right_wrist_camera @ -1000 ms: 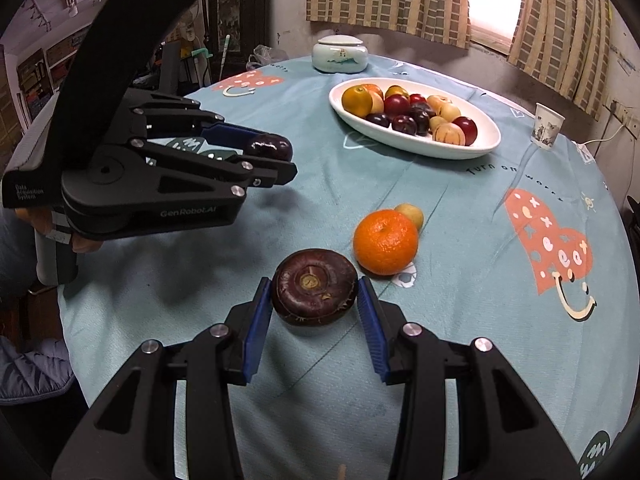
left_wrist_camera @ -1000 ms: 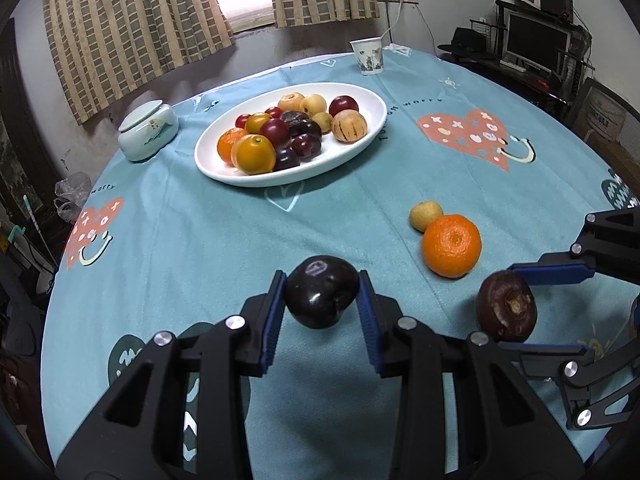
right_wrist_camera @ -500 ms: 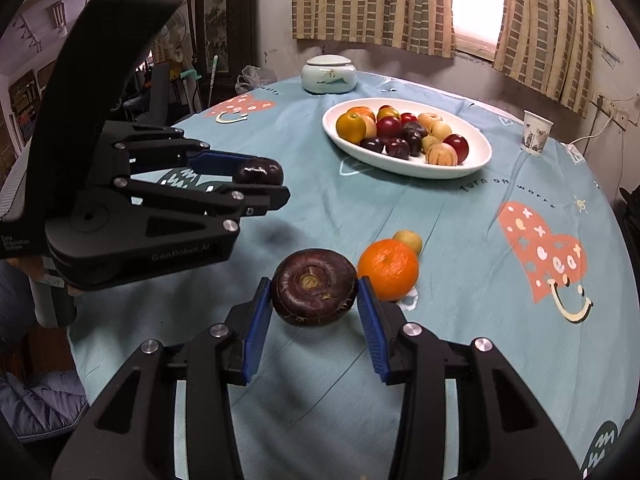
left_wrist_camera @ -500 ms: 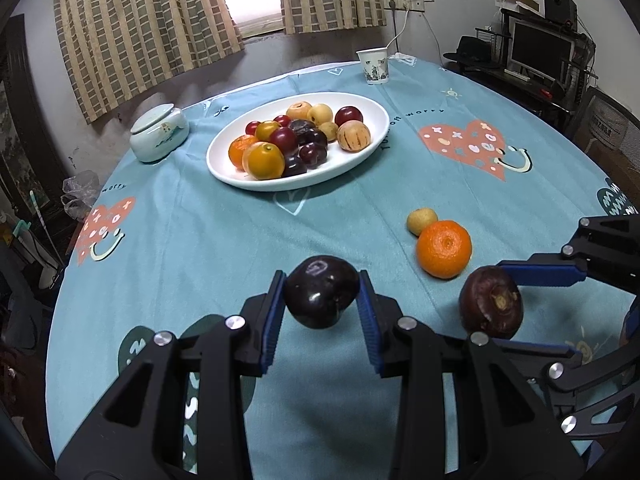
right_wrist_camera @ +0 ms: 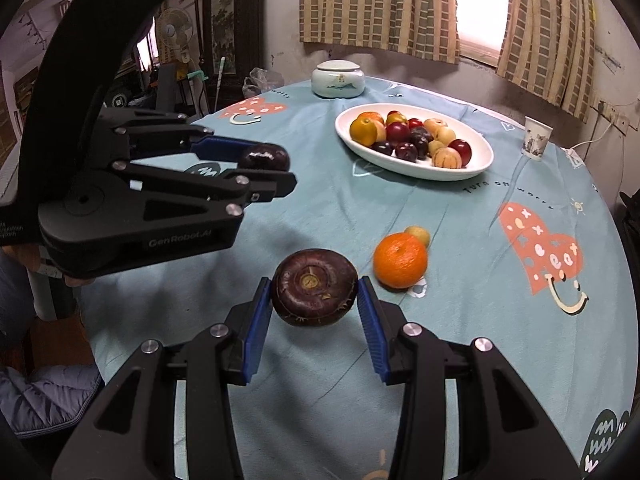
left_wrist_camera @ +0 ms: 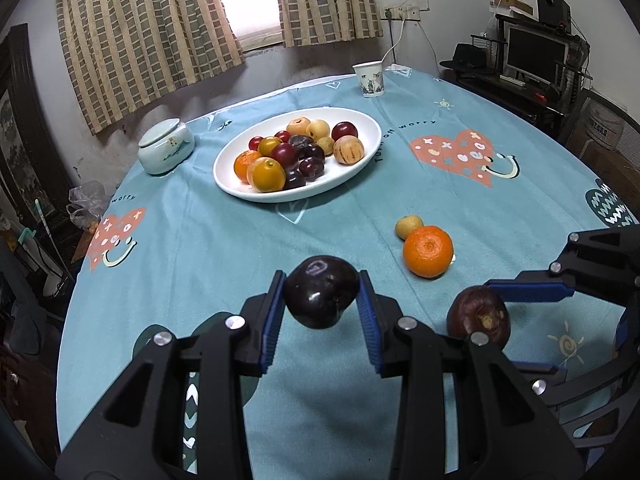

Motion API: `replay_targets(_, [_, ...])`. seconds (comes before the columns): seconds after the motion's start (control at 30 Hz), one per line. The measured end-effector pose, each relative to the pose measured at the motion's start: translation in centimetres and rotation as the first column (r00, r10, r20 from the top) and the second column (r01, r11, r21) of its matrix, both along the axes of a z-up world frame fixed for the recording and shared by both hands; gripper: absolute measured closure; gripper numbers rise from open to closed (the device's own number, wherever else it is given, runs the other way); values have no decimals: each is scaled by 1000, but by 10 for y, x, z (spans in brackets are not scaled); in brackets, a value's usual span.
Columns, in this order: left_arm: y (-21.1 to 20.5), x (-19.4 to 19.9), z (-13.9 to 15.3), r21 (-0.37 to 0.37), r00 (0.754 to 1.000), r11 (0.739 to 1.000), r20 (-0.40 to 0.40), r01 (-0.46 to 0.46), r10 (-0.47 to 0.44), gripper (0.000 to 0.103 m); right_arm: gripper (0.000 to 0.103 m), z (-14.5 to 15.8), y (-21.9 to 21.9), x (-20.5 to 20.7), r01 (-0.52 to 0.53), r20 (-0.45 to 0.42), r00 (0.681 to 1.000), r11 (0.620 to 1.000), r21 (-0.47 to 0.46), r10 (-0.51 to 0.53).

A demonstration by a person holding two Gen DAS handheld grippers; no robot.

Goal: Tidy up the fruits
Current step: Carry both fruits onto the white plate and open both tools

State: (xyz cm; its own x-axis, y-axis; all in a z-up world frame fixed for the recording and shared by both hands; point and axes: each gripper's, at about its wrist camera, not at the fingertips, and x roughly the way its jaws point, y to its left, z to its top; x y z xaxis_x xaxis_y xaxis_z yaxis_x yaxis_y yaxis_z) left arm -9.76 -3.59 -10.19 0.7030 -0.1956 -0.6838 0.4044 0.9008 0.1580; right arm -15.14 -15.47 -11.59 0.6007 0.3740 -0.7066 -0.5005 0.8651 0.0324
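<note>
My left gripper (left_wrist_camera: 321, 303) is shut on a dark plum (left_wrist_camera: 321, 302) and holds it above the tablecloth; the same plum (right_wrist_camera: 265, 157) shows in the right wrist view. My right gripper (right_wrist_camera: 315, 300) is shut on a dark brown round fruit with ringed skin (right_wrist_camera: 315, 287), also lifted, seen as the brown fruit (left_wrist_camera: 478, 317) at the lower right of the left wrist view. An orange (left_wrist_camera: 428, 250) and a small yellow fruit (left_wrist_camera: 409, 227) lie on the cloth ahead. The white oval plate (left_wrist_camera: 362, 162) further back holds several fruits.
A lidded pale ceramic jar (left_wrist_camera: 166, 151) stands left of the plate, a paper cup (left_wrist_camera: 369, 79) behind it near the table's far edge. The round table wears a teal cloth (left_wrist_camera: 200, 240) with heart prints. A desk with a monitor (left_wrist_camera: 534, 54) stands at the right.
The left gripper has risen and drawn back a little with the plum, so the plate and loose fruits look farther off. The right gripper keeps its grip and has hardly moved.
</note>
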Motion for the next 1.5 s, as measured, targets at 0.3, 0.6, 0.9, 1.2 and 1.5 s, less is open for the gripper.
replay_targets(0.3, [0, 10, -3, 8, 1000, 1000, -4, 9, -9, 67, 59, -1, -3, 9, -3, -8, 1000, 1000, 13, 3])
replay_targets(0.6, [9, 40, 6, -33, 999, 999, -35, 5, -7, 67, 59, -4, -3, 23, -8, -19, 1000, 1000, 26, 9])
replay_targets(0.9, [-14, 145, 40, -36, 998, 998, 27, -50, 51, 67, 59, 51, -22, 111, 105, 134, 985, 994, 18, -107])
replay_targets(1.2, [-24, 229, 9, 12, 994, 994, -14, -107, 107, 67, 59, 36, -29, 253, 248, 54, 967, 968, 36, -249])
replay_targets(1.5, [-25, 237, 0, 18, 997, 997, 27, -73, 72, 34, 27, 16, -33, 302, 317, -67, 948, 942, 112, -311])
